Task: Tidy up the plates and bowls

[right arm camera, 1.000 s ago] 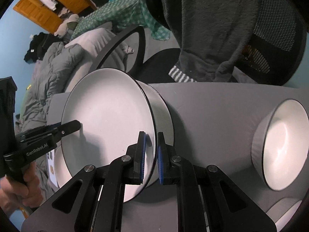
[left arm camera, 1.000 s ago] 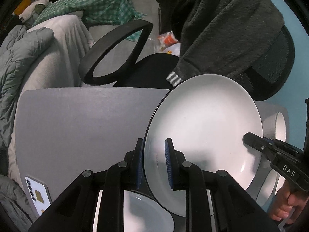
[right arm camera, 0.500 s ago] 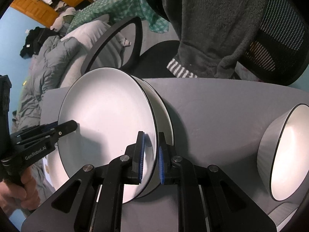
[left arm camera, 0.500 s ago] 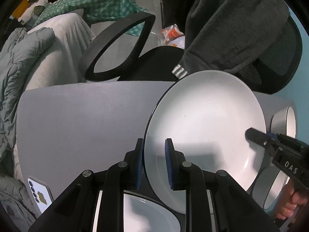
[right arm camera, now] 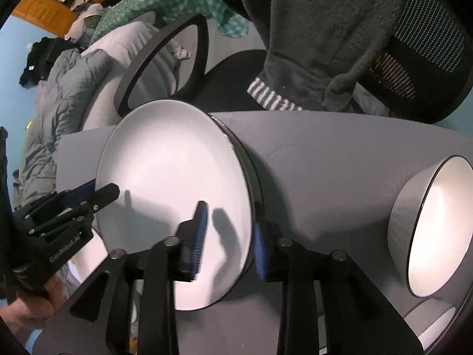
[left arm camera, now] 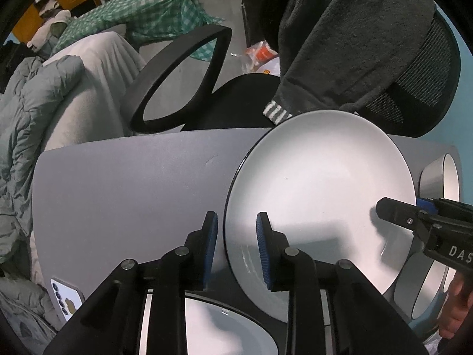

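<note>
A: Left gripper (left arm camera: 236, 247): jaws have just been opening. Plate (left arm camera: 319, 195) rim sits between the blue pads, a gap showing on both sides. No grip.

B: Right gripper (right arm camera: 229, 239): same. Jaws have just been opening and now straddle the plate's opposite rim; pads look clear of it.

A: The plate lies on a second plate (right arm camera: 251, 174), whose dark rim peeks out beneath, on the grey worktop (left arm camera: 133, 183). So I judge one stacking step done, release under way.

B: Left to do: large bowl (right arm camera: 431, 224) stands apart at the worktop's right side. Another white dish (left arm camera: 230, 331) shows under the left gripper, unstacked.

A: Phone (left arm camera: 66, 298) at the worktop's corner, not task-related.
</note>
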A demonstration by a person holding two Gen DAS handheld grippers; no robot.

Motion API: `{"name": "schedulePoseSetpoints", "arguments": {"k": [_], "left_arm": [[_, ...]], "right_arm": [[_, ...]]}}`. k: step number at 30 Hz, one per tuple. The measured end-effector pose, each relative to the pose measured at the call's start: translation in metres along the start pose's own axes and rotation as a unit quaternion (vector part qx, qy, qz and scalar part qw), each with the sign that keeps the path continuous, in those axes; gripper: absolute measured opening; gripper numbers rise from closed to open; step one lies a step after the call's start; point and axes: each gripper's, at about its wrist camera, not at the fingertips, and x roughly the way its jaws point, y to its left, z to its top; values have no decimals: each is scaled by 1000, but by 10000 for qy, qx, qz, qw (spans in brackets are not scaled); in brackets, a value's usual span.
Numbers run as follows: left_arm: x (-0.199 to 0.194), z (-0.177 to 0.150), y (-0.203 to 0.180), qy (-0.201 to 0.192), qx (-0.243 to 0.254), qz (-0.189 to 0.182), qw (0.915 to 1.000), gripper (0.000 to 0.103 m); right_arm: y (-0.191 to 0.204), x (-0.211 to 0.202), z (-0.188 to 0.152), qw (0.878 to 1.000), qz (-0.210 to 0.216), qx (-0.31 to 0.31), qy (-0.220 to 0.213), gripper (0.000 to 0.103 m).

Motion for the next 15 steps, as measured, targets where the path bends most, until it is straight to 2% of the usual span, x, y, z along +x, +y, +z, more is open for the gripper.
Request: {"name": "schedulePoseSetpoints", "arguments": {"k": [2, 7, 12, 13, 14, 15], "left_arm": [[-1, -2, 0, -16, -16, -22, 10000, 34], [-7, -8, -3, -82, 14, -88, 9999, 35], [-16, -12, -3, -162, -19, -141, 9998, 35], [-17, -13, -3, -177, -26, -152, 9997, 35], [-19, -14, -2, -205, -40, -164, 9996, 35], [-21, -15, -2, -216, -38, -175, 9996, 35]], "right_arm": [[-1, -2, 1, 9999, 12, 122, 59, 34], [-1, -4, 0, 9995, 2, 280, 148, 35], [3, -6, -4, 9994, -195, 254, 126, 36], [5, -8, -5, 9991, -331, 237, 105, 40], [5, -9, -6, 9988, -421, 222, 79, 50], [6, -10, -7, 9985, -502, 197, 24, 52]]}}
